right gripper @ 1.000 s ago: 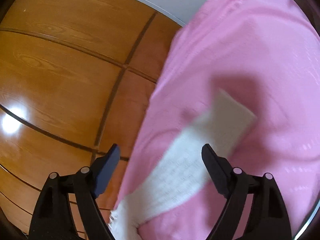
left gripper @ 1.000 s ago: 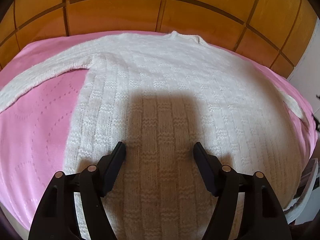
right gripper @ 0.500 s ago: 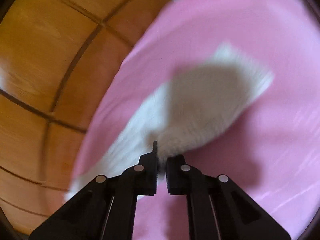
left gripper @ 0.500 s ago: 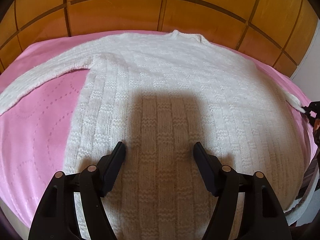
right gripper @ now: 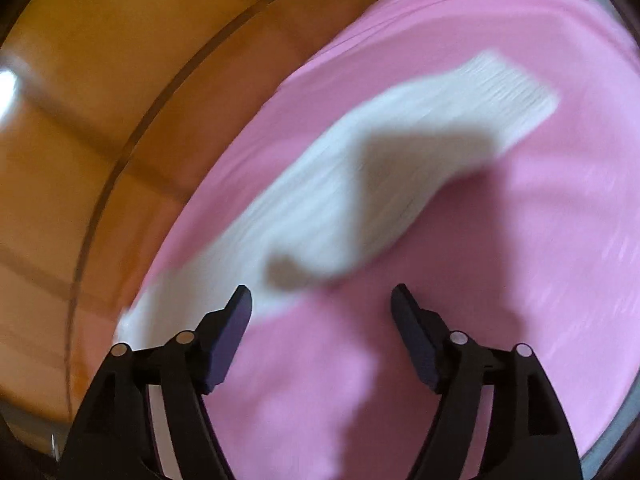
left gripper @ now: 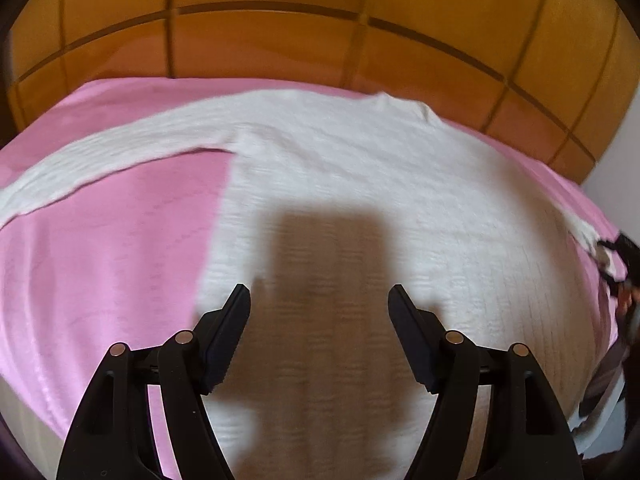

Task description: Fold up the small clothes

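Note:
A white knitted sweater (left gripper: 360, 184) lies flat on a pink blanket (left gripper: 100, 260), neck away from me, its left sleeve (left gripper: 100, 168) stretched out to the left. My left gripper (left gripper: 320, 308) is open and empty, hovering above the sweater's lower body. In the right wrist view the right sleeve (right gripper: 360, 184) lies flat on the pink blanket (right gripper: 480, 280). My right gripper (right gripper: 322, 304) is open and empty just above the blanket beside the sleeve; it also shows at the far right edge of the left wrist view (left gripper: 618, 256), by the sleeve end.
A wooden tiled floor (left gripper: 280, 40) lies beyond the blanket's far edge and shows at the left in the right wrist view (right gripper: 100, 140). A pale wall (left gripper: 624, 152) stands at the far right. The blanket's right edge drops off near the right sleeve.
My right gripper, shut on the right sleeve half a second ago, has opened and let it go; the sleeve now lies flat. The left gripper has shifted slightly with some blur.

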